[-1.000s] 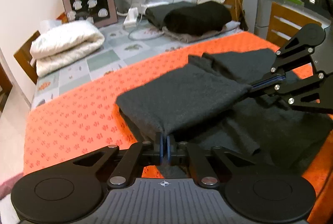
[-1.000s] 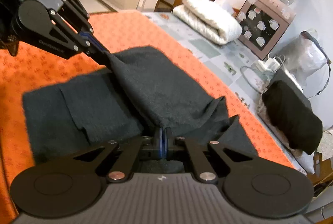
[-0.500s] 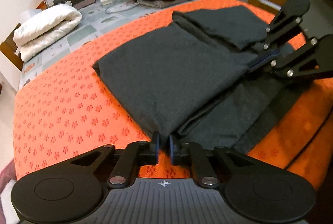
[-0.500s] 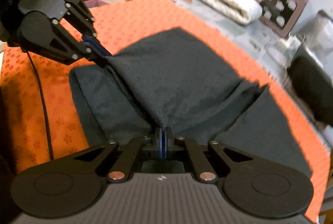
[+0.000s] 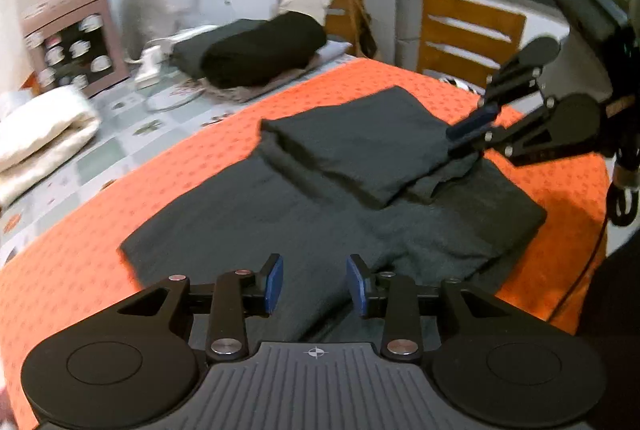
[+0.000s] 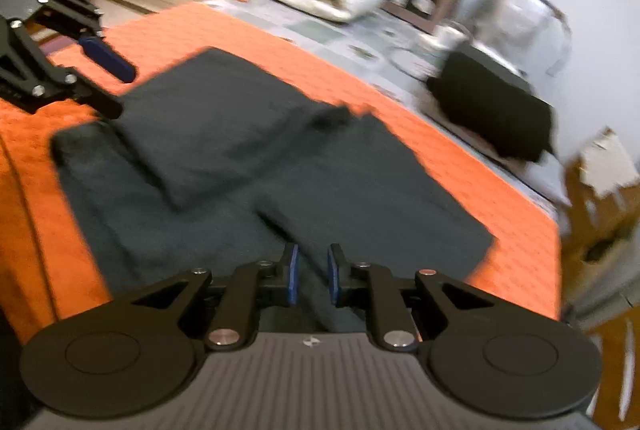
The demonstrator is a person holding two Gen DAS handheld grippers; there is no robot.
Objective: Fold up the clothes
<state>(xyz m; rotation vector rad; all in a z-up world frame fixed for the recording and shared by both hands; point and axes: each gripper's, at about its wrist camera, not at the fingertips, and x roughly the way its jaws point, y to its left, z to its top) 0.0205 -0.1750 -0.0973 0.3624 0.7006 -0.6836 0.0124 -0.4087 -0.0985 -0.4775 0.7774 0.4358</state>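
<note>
A dark grey garment point(image 5: 340, 190) lies folded on the orange cloth point(image 5: 80, 270), with two folded flaps on top; it also shows in the right wrist view point(image 6: 260, 158). My left gripper point(image 5: 315, 284) is open and empty just above the garment's near edge. It shows at the left in the right wrist view point(image 6: 108, 82), open. My right gripper point(image 6: 312, 274) is open and empty over the garment's other edge. It shows at the right in the left wrist view point(image 5: 468, 130), open beside the upper flap.
Beyond the orange cloth stand a rolled white blanket point(image 5: 36, 138), a pink box point(image 5: 72, 42), a white bag point(image 5: 172, 10) and a pile of black clothes point(image 5: 256, 50). Wooden chairs point(image 5: 468, 34) stand at the far right. A cable point(image 5: 576, 282) hangs by the table edge.
Both grippers carried the garment's edge over and laid it down as a fold, then opened and let go. Both have pulled back a little.
</note>
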